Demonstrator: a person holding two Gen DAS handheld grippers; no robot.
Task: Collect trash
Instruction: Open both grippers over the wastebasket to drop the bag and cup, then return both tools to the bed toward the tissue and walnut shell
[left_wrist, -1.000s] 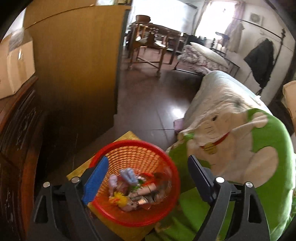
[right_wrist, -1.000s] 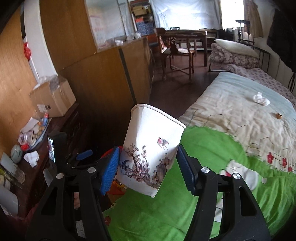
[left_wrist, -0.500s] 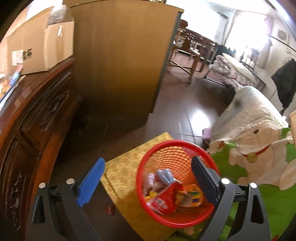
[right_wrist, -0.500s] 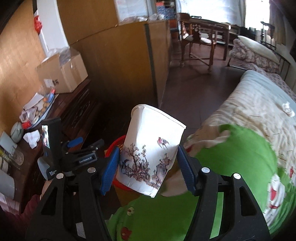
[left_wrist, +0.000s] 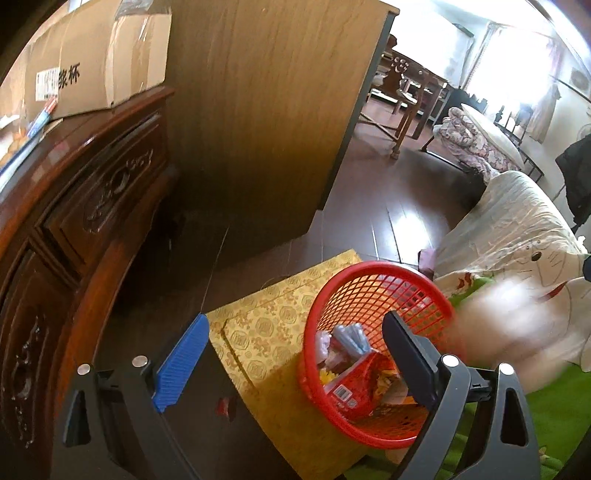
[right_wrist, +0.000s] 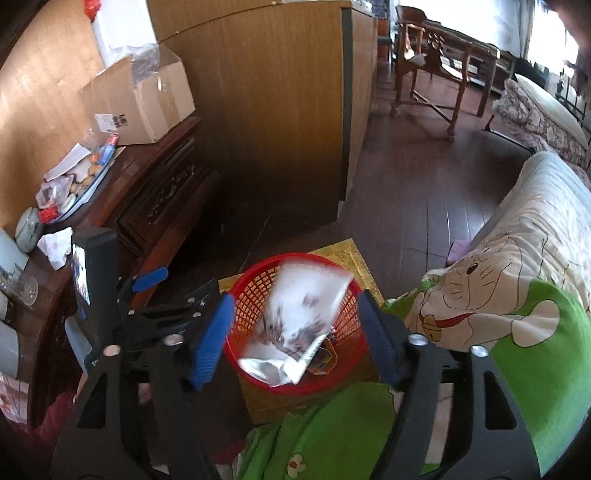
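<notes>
A red mesh basket (right_wrist: 258, 280) (left_wrist: 373, 291) stands on a yellow patterned box (left_wrist: 273, 325) beside the bed. It holds wrappers and other trash (left_wrist: 354, 373). A white paper cup (right_wrist: 299, 317) with a painted pattern is blurred, loose between my right gripper's (right_wrist: 295, 347) open jaws, over the basket's mouth. In the left wrist view it shows as a pale blur (left_wrist: 502, 325) at the basket's right rim. My left gripper (left_wrist: 295, 354) is open and empty, its right finger over the basket. It also shows in the right wrist view (right_wrist: 155, 295), left of the basket.
A dark carved wooden cabinet (left_wrist: 74, 221) stands at the left with a cardboard box (left_wrist: 96, 62) on top. A tall wooden partition (left_wrist: 266, 110) is behind. The bed with a green and cream cartoon quilt (right_wrist: 517, 295) lies right. Wooden chairs (right_wrist: 436, 74) stand farther back.
My right gripper has opened and let go of the paper cup, which now drops toward the red basket. Both grippers have swung to look down at the basket.
</notes>
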